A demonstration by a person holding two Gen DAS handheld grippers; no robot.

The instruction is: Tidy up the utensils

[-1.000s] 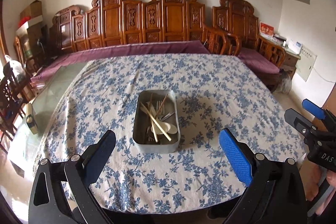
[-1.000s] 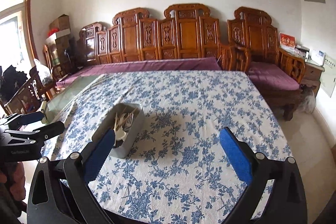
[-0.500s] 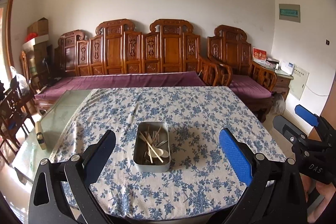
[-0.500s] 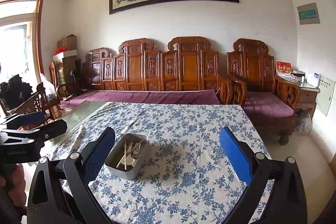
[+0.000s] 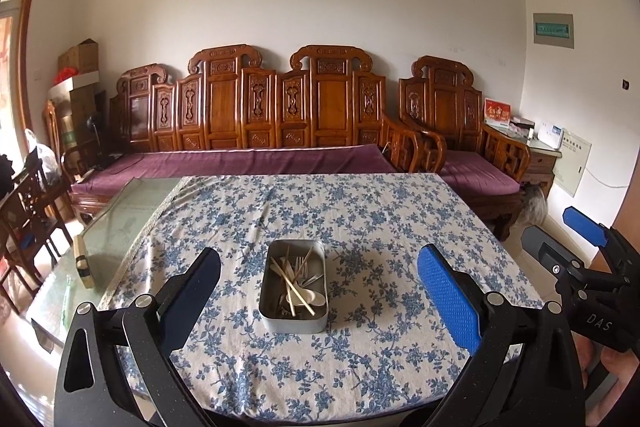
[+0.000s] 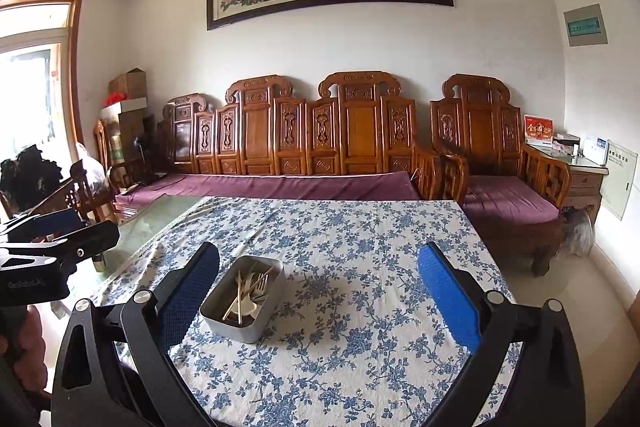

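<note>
Jaws released on both my grippers, nothing held; tangled chopsticks (image 5: 294,285) in tin (image 5: 294,321) may drag forks (image 5: 301,265) out on pickup.

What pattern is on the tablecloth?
Blue flowers on white tablecloth, clearest in the left wrist view.

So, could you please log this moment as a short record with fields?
surface: table under blue floral tablecloth
container: metal tin near the table's middle
contents: chopsticks, white spoon, forks, jumbled together
left gripper: open, empty, off the cloth
right gripper: open, empty, off the cloth
progress: nothing taken out yet
</note>
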